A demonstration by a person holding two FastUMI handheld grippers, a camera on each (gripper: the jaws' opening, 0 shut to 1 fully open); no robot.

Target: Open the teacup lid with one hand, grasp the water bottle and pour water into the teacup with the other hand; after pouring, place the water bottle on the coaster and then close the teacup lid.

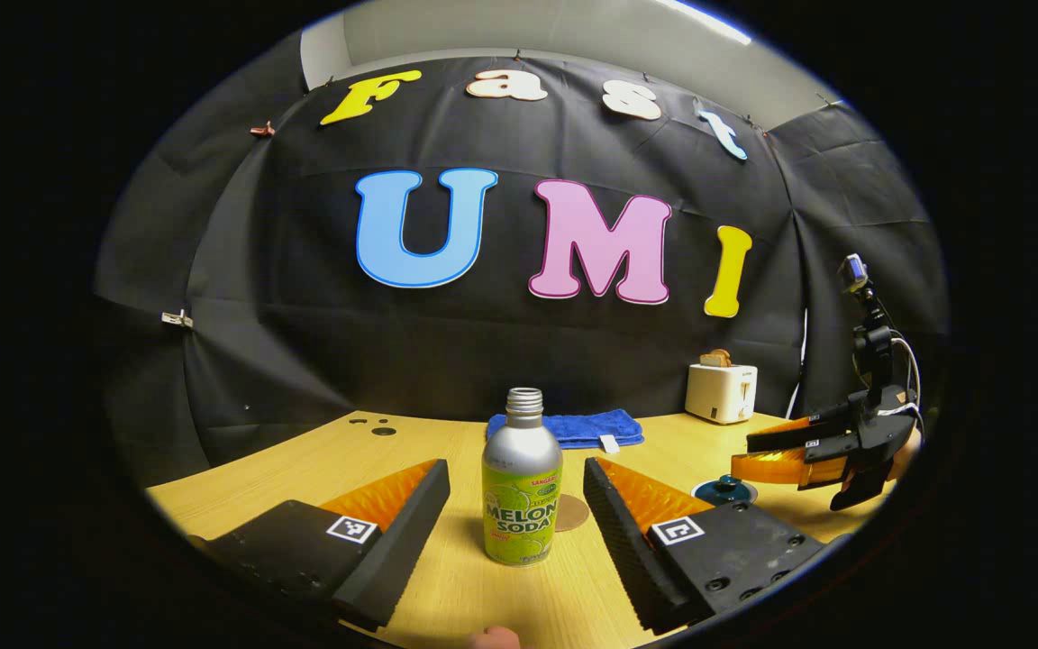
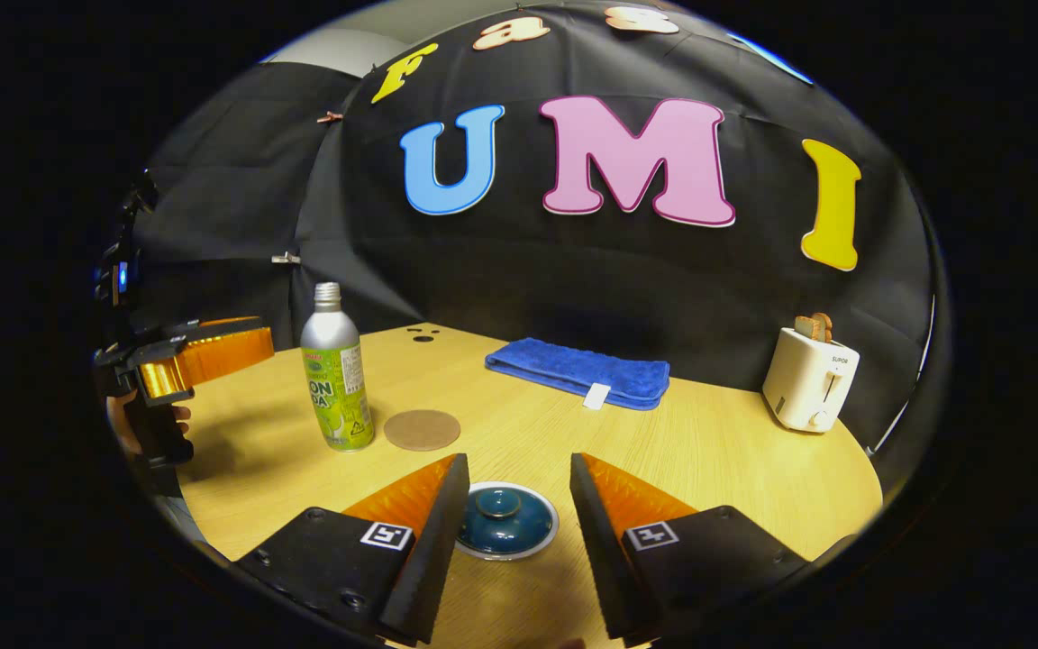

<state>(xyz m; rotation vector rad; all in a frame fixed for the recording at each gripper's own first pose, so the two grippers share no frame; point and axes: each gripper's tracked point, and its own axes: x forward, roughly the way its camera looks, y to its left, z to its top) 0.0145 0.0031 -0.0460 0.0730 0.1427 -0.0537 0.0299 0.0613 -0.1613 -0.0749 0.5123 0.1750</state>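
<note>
A silver and green soda bottle (image 1: 522, 484) stands uncapped on the wooden table, just ahead of my left gripper (image 1: 516, 491). That gripper is open, one finger on each side of the bottle and apart from it. Behind the bottle lies a round brown coaster (image 1: 571, 512). The teacup with its dark blue lid (image 2: 505, 518) sits between the open fingers of my right gripper (image 2: 513, 494), which hangs over it without touching. In the right gripper view the bottle (image 2: 335, 371) stands left of the coaster (image 2: 422, 429), and the left gripper (image 2: 204, 359) reaches in from the left.
A folded blue towel (image 2: 582, 371) lies at the back of the table (image 2: 708, 451). A white toaster (image 2: 809, 376) with toast stands at the back right. Black cloth walls the booth behind. The right gripper (image 1: 807, 451) hovers above the teacup lid (image 1: 724, 489) in the left gripper view.
</note>
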